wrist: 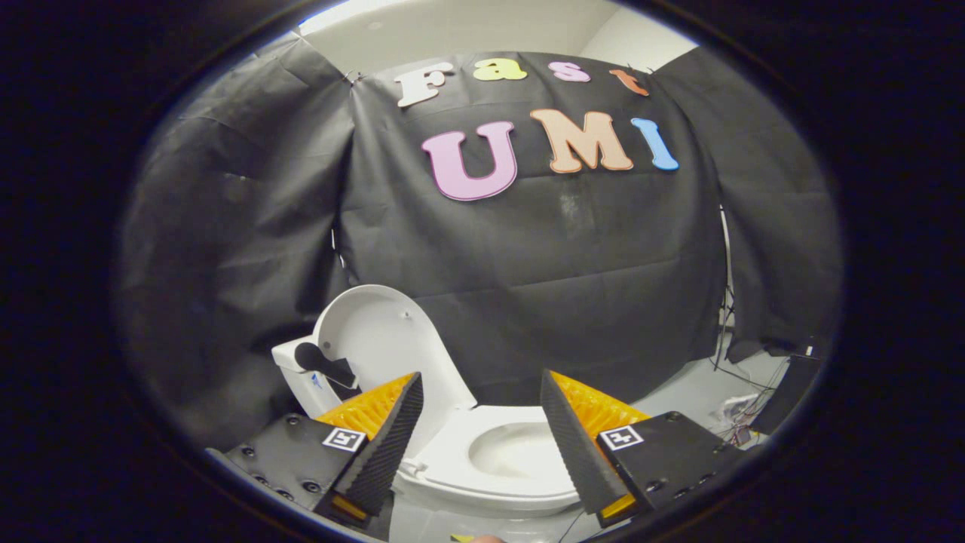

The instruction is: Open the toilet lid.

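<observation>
Gripper [481,392] is hanging spread wide, holding nothing; toilet lid [381,339] is standing raised beyond its fingers, toilet seat [494,471] showing between them.

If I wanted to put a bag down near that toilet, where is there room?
Bare floor lies beside the toilet seat, between it and the black cloth wall. Farther along that side it gets crowded: cables and a dark box. The raised lid leans against the tank. The open gripper holds nothing.
</observation>
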`<state>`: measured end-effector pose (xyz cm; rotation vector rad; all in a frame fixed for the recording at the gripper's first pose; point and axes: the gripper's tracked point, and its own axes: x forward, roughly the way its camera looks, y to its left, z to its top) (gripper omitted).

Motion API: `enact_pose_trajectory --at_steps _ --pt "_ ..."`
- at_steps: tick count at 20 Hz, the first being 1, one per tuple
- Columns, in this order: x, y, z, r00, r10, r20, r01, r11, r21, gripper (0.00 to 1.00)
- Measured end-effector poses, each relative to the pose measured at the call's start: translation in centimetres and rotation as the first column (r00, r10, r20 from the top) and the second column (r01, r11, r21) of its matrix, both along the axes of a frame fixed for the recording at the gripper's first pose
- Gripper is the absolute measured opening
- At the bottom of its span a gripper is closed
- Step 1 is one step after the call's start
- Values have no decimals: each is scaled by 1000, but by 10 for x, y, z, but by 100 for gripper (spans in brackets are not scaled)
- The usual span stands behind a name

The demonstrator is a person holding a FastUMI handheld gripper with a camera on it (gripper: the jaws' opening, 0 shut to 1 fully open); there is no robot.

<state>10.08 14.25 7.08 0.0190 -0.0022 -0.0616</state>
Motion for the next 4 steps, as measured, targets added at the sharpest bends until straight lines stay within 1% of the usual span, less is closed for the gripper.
enact_pose_trajectory --at_steps 2,4 --pt "2 3 2 1000 7 11 -7 1000 15 98" --pt "1 0 2 1000 -2 8 2 1000 8 98"
